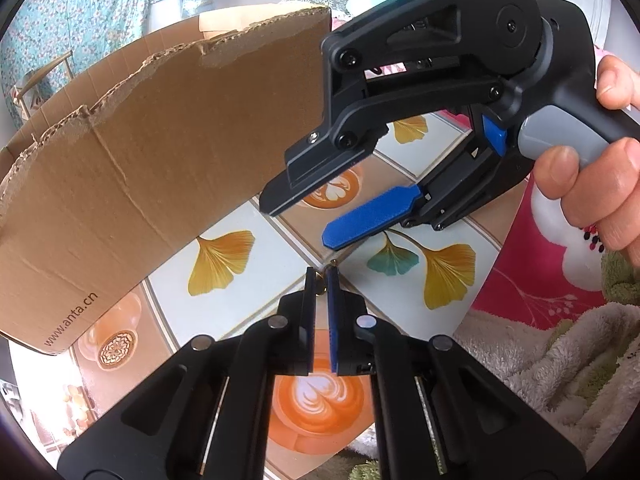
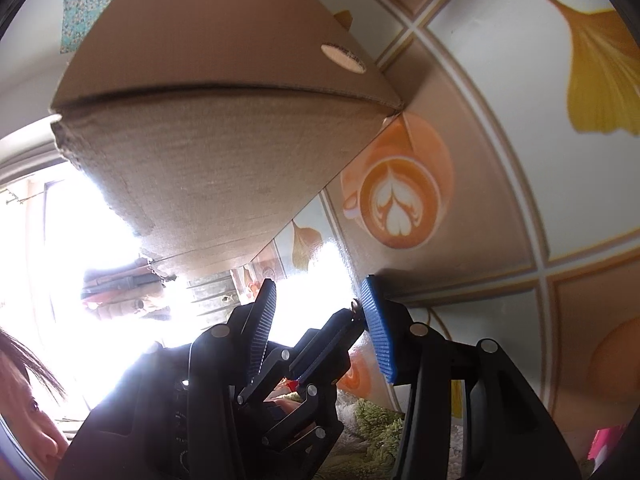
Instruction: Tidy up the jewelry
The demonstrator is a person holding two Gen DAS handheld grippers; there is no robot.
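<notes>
Here the left hand-held gripper (image 1: 321, 280) pinches a small gold piece (image 1: 320, 289); the right hand-held gripper (image 1: 298, 226) gapes.

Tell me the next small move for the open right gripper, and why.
Probably ease the right gripper down toward the small gold piece pinched in the left gripper and close on its exposed tip. The right jaws stand open just above it, and the cardboard box sits beside them, likely its destination.

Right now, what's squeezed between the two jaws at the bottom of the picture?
In the left wrist view, the left gripper has its jaws nearly shut on a tiny gold piece of jewelry; too small to name.
</notes>
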